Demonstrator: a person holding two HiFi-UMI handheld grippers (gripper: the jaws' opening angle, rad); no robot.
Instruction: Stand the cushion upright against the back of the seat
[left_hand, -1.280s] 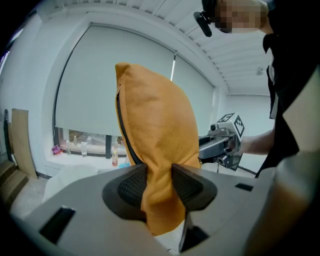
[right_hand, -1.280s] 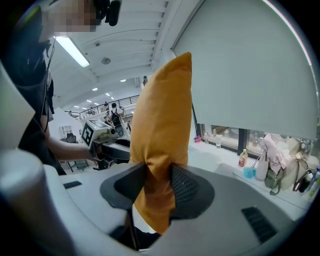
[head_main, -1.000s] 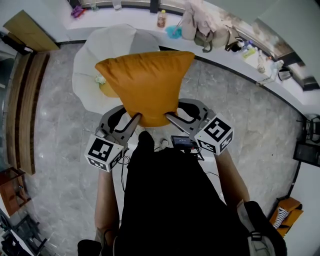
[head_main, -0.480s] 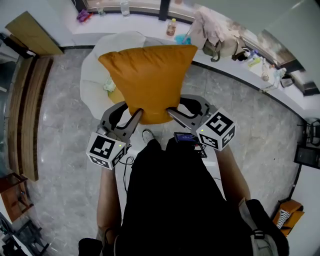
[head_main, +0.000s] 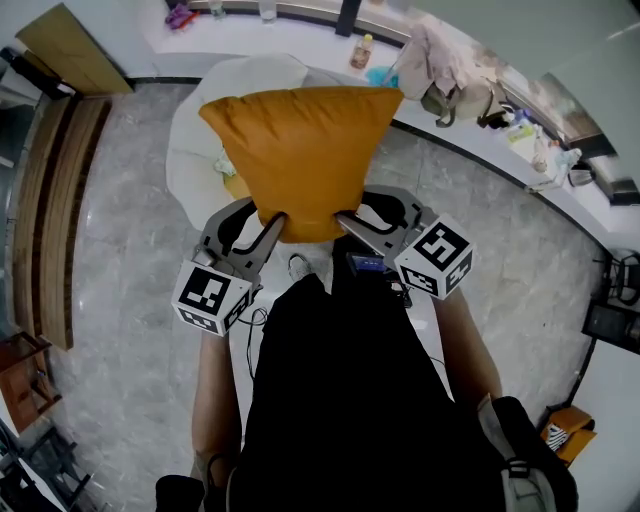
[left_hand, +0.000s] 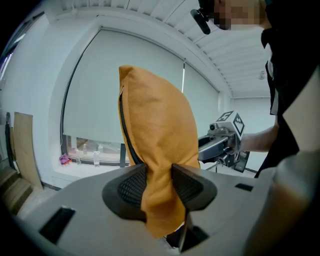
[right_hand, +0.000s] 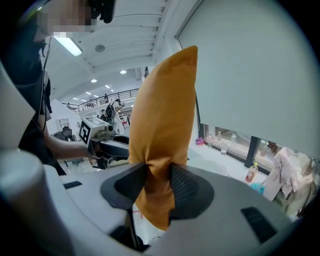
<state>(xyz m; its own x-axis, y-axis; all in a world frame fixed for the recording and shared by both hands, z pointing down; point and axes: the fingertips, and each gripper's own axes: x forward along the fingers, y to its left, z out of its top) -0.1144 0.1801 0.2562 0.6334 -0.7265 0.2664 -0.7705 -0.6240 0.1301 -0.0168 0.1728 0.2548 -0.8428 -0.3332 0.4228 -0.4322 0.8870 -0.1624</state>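
Floor (head_main: 120, 260): grey stone tiles are seen all round the seat.
Window ledge (head_main: 250, 35): bottles and bags are lined along it, just behind the seat. They are not to be brushed.
Seat (head_main: 195, 150): white and rounded, set in front of the ledge. Much of it is hidden by the cushion, and its back is judged to be the far raised rim.
Cushion (head_main: 300, 160): orange, held in the air above the seat's near side, not yet set down. The wide edge is up and the lower edge is bunched at the jaws.
Left gripper (head_main: 272, 228): clamped on the cushion's lower left corner, with fabric pinched between both pads.
Right gripper (head_main: 345, 222): clamped on the lower right corner in the same way.
Clutter on seat (head_main: 228, 172): a small pale-green thing and something yellow are partly hidden, and what they are cannot be told.
Step in hand: carry to the seat. It is judged roughly midway, and placement is not begun.
Doing it well: both grips are to be moved together and level, so the cushion is not twisted. The lower edge is to be set down close to the back and the top tipped onto it. Release is best made only once the weight is taken — a soft cushion is likely to slump forward.
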